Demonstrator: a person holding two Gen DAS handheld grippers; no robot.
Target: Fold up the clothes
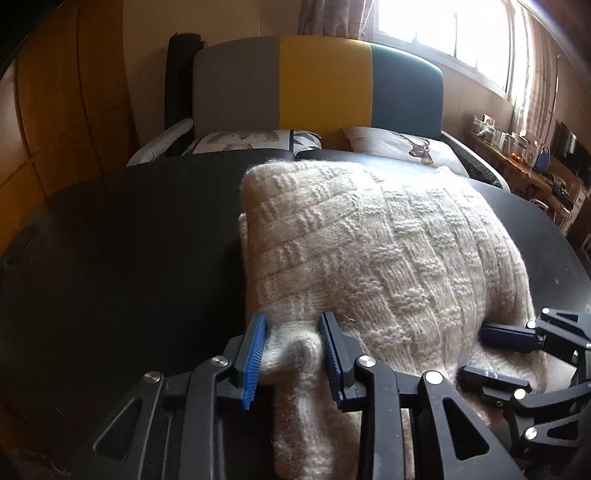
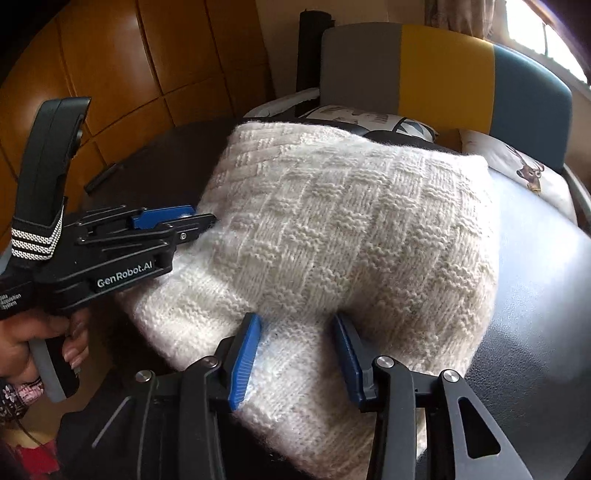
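Blown-out window (image 1: 443,29) glare, dim left side, fisheye-bent edges, perhaps slight softness.

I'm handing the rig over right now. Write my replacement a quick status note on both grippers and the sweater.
Left hand-held gripper: jaws part open, a bunched ridge of the cream basket-weave knitted sweater between them, near-left edge; a firm pinch is not evident.
Right hand-held gripper: jaws open, straddling the sweater's near edge; no grip.
Sweater lies on the black padded surface, folded into a thick, roughly rectangular bundle.
Done: main folds appear made.
Left: probably tidy or make a last fold, then release.
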